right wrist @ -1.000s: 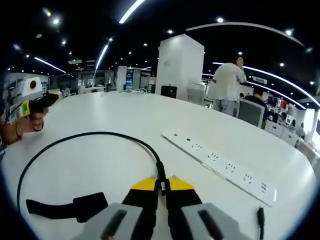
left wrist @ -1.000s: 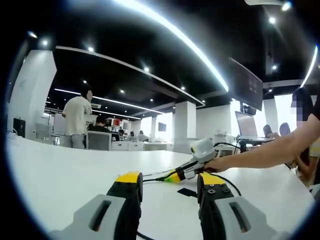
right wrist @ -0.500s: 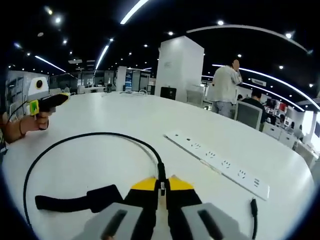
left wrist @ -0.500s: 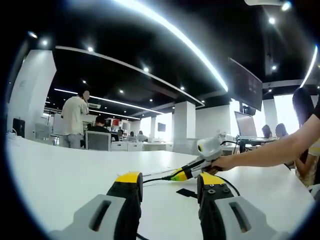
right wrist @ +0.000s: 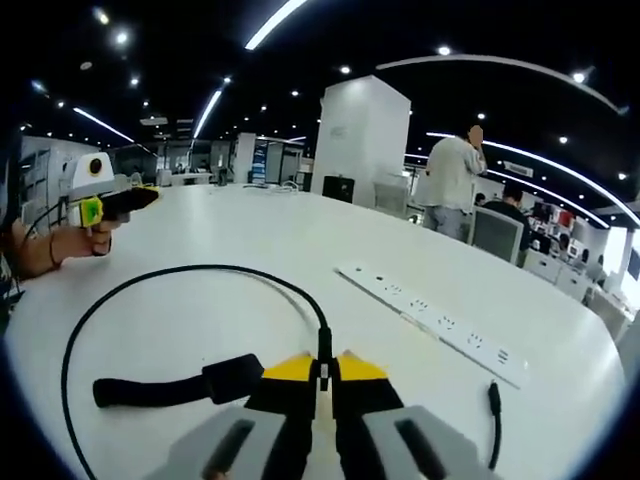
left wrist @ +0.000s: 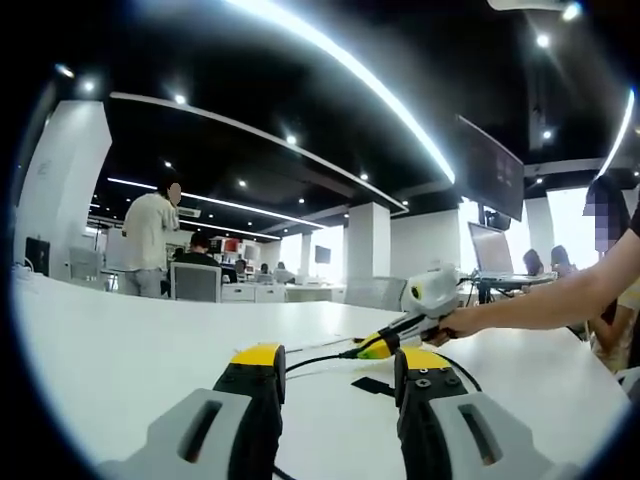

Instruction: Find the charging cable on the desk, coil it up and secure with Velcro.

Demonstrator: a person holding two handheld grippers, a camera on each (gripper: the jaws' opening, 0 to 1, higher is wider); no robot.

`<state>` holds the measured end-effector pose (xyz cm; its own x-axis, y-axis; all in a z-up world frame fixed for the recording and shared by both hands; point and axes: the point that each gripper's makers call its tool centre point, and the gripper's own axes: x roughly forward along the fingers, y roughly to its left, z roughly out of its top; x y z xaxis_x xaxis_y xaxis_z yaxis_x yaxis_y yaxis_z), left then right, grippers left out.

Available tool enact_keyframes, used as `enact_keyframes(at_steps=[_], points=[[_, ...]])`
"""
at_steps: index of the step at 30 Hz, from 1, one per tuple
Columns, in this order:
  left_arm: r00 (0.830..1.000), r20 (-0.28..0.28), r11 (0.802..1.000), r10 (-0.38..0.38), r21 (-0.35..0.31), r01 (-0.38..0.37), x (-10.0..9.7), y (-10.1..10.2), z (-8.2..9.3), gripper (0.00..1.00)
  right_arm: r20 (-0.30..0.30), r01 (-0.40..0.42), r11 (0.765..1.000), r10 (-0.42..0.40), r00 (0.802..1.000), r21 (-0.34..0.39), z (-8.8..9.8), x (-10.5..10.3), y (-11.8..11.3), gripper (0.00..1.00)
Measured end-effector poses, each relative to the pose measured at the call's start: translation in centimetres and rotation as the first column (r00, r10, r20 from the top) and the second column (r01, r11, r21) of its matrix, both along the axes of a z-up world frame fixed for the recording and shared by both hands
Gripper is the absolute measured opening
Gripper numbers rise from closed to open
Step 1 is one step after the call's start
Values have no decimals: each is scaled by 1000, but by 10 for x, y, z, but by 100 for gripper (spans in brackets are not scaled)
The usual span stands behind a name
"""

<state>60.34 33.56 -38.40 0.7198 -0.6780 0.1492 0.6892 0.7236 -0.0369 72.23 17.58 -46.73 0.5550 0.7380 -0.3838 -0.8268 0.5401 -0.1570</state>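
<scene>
In the right gripper view a black charging cable [right wrist: 190, 271] lies on the white table [right wrist: 260, 225]. It loops from my right gripper [right wrist: 320, 370], which is shut on it near one end, round to the left. A black Velcro strap [right wrist: 170, 388] sits on the cable at lower left. The cable's other plug [right wrist: 493, 396] lies at the right. In the left gripper view my left gripper [left wrist: 340, 358] is open with nothing between its jaws. Beyond it the right gripper [left wrist: 385, 346], held by a hand, grips the cable [left wrist: 310, 360] above the strap [left wrist: 372, 385].
A white power strip [right wrist: 430, 322] lies across the table right of the cable. The left gripper [right wrist: 105, 200] shows at far left in a hand. A laptop [left wrist: 495, 255] stands at the table's far right. People [right wrist: 450, 175] are by desks behind.
My right gripper, still shut on the cable, has moved up and to the right in the left gripper view. The left gripper has stayed put and open.
</scene>
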Motion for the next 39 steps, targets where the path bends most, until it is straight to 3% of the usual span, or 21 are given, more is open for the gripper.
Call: enact_keyframes(at_steps=[39], points=[[1000,-4,1000,-10,26,11,-4,-5,-6,44,64,-25,1000,24,998,14,13,-87,-12,8]])
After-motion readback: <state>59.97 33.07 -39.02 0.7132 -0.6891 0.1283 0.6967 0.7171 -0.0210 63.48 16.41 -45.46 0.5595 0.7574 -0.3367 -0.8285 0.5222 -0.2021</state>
